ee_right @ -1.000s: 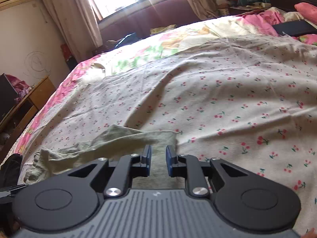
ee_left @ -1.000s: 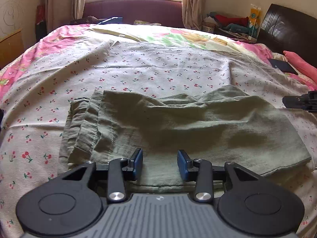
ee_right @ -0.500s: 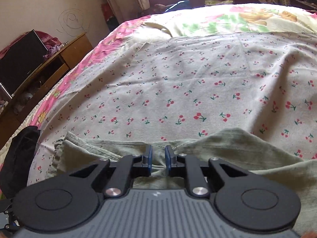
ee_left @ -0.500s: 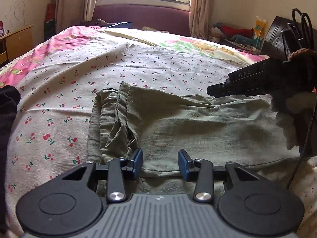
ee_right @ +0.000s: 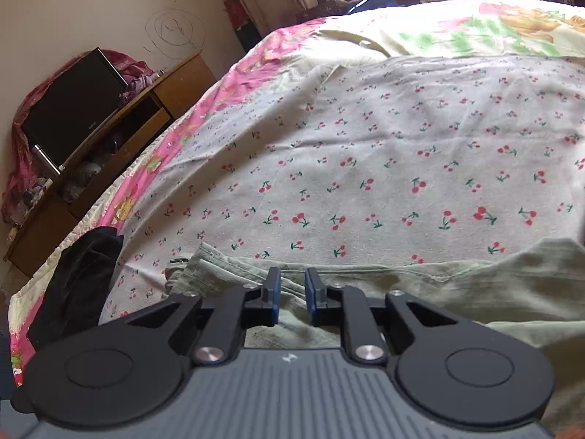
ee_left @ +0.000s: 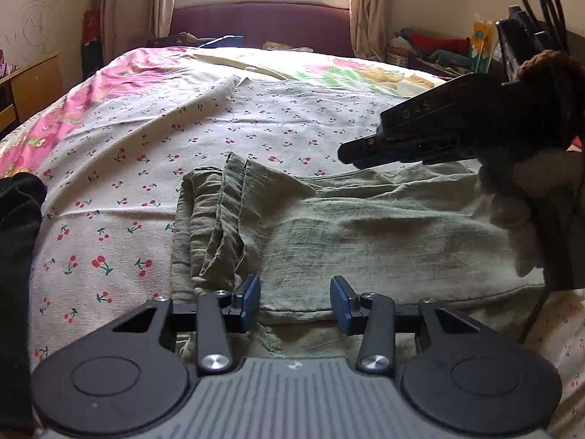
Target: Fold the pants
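The pants, directly ahead of the left gripper, are olive woven cloth with a coarse, matt, creased surface and stitched hems. The bed sheet beyond and to the left is thin matt cotton-like cloth printed with cherries. Each gripper body is matt black plastic with a ribbed grey panel, bright polished metal pivot screws and blue pads of smooth finish. Ahead of the right gripper, far left, the cabinet is varnished wood carrying a glossy black screen. The curtains are plain matt fabric.
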The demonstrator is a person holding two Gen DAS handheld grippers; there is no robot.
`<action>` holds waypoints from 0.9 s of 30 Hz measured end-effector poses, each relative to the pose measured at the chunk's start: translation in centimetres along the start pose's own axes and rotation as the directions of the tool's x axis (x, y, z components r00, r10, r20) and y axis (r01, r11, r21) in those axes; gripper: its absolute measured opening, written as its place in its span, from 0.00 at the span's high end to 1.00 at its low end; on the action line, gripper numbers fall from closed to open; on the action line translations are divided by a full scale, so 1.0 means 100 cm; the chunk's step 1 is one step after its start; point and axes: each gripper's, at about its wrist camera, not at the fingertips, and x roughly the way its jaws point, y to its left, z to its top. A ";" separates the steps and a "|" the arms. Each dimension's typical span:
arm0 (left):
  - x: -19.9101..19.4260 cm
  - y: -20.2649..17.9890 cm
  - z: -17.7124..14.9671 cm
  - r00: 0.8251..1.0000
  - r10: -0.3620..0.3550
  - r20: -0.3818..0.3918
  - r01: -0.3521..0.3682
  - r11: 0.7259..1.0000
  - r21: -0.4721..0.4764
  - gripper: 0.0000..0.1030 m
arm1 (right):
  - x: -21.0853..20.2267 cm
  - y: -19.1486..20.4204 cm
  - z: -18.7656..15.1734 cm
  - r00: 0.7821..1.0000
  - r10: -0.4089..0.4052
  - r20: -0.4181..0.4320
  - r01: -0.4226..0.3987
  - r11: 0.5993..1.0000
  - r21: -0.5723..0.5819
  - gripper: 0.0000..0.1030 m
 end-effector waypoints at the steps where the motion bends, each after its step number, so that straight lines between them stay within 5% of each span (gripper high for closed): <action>1: -0.004 -0.002 -0.001 1.000 -0.004 0.005 0.004 1.000 0.000 0.46 | -0.027 -0.009 -0.001 1.000 -0.004 0.031 0.004 1.000 0.004 0.77; 4: -0.013 -0.006 0.000 0.999 -0.021 0.040 0.022 0.999 -0.026 0.46 | -0.087 -0.041 -0.014 0.990 -0.107 0.090 0.104 0.994 0.047 0.64; 9: -0.007 -0.030 0.012 0.997 -0.066 0.051 0.066 0.998 -0.006 0.46 | -0.166 -0.117 -0.059 0.939 -0.330 0.093 0.305 0.928 0.212 0.61; 14: -0.004 -0.075 0.021 0.988 -0.151 0.026 0.149 0.986 0.077 0.45 | -0.171 -0.158 -0.091 0.961 -0.268 0.066 0.229 0.908 0.352 0.63; 20: -0.010 -0.148 0.014 0.953 -0.297 -0.057 0.302 0.935 0.183 0.45 | -0.165 -0.173 -0.081 0.985 -0.124 0.117 0.067 0.912 0.405 0.60; 25: -0.011 -0.225 -0.001 0.954 -0.296 -0.036 0.285 0.869 0.405 0.43 | -0.152 -0.180 -0.067 0.995 -0.059 0.075 0.024 0.917 0.398 0.60; 27: -0.003 -0.243 -0.004 0.948 -0.313 -0.052 0.305 0.853 0.424 0.40 | -0.151 -0.186 -0.065 0.997 -0.020 0.080 -0.016 0.902 0.431 0.60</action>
